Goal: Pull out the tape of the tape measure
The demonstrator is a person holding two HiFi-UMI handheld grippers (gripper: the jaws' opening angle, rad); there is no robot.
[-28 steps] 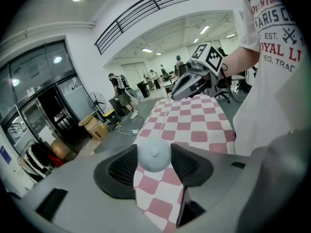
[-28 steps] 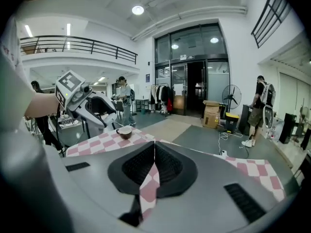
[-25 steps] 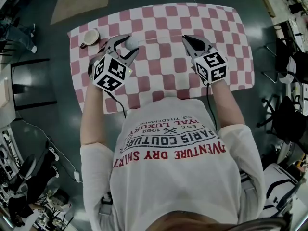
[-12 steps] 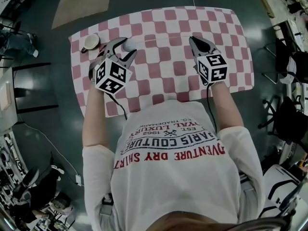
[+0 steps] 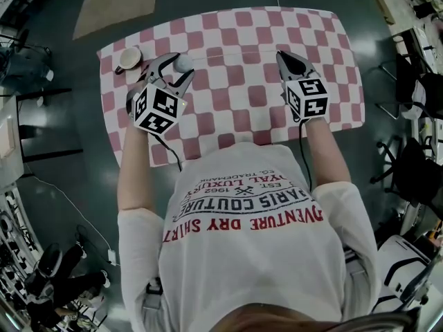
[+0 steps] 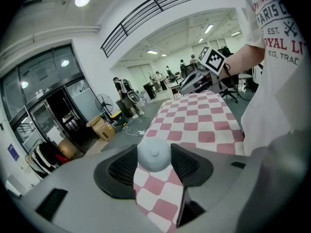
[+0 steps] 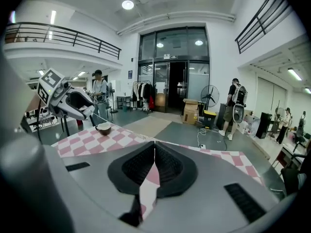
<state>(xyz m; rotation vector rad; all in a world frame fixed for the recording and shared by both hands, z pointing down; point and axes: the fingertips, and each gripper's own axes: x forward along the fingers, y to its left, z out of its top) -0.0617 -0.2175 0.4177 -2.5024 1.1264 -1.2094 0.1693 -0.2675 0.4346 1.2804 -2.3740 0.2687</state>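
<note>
Location type: large open-plan laboratory or workshop hall. Indicators: a mezzanine railing (image 7: 58, 33) along the upper level, glazed entrance doors (image 7: 175, 84), round ceiling lights (image 7: 128, 5), a pedestal fan (image 7: 210, 97), stacked cardboard boxes (image 7: 190, 111), and office chairs (image 5: 415, 164) near the right edge of the checked table (image 5: 235, 109).

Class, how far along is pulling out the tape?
Done: left gripper grips the white tape measure; right gripper is shut, seemingly on the tape end. In hand: a thin stretch appears drawn between them. Left: pulling further.
</note>
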